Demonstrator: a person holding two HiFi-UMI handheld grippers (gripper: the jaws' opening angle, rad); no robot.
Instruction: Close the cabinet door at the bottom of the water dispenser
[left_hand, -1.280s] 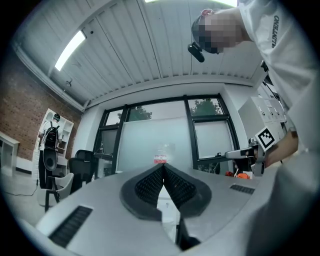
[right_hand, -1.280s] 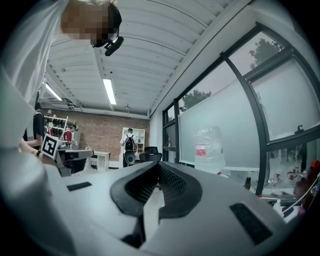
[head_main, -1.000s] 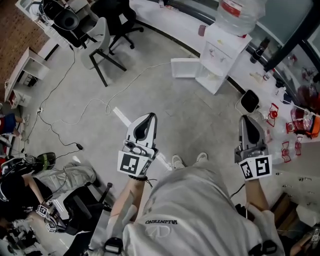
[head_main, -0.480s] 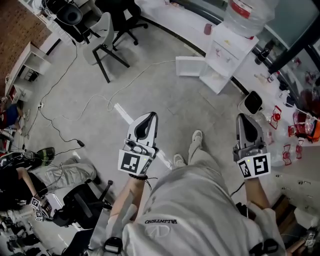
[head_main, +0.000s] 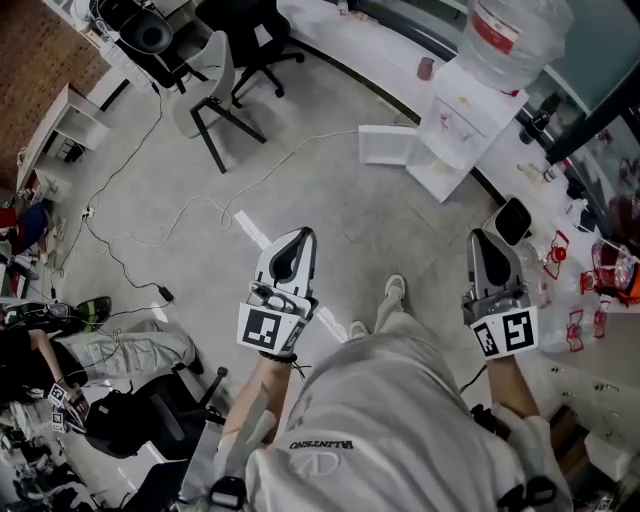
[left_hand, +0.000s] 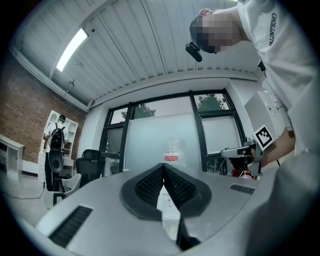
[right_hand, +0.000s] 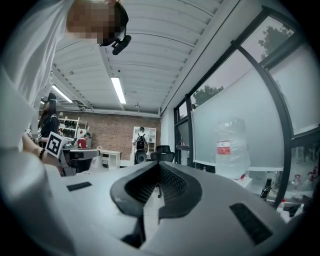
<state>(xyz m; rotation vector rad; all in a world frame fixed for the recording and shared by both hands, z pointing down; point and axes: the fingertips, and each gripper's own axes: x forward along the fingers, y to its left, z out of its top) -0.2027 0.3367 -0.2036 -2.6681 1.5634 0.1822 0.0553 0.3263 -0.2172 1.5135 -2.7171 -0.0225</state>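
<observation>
A white water dispenser (head_main: 470, 125) with a big clear bottle (head_main: 517, 40) on top stands at the far right of the floor by the windows. Its bottom cabinet door (head_main: 387, 144) hangs swung open to the left. My left gripper (head_main: 295, 236) is shut and empty, held level well short of the dispenser. My right gripper (head_main: 483, 240) is likewise shut with nothing in it, nearer the dispenser's right side. The bottle (left_hand: 171, 151) shows straight ahead in the left gripper view, and the same bottle (right_hand: 231, 147) sits right of the jaws in the right gripper view.
A grey chair (head_main: 215, 80) and a black office chair (head_main: 255, 35) stand at the back left. Cables (head_main: 190, 215) trail over the concrete floor. A white bin (head_main: 512, 220) sits by my right gripper, red items (head_main: 580, 300) beyond. Seated people (head_main: 110, 350) are at the lower left.
Both grippers have moved forward across the floor with the person's step; the dispenser and its open door now lie nearer. Jaws stayed shut.
</observation>
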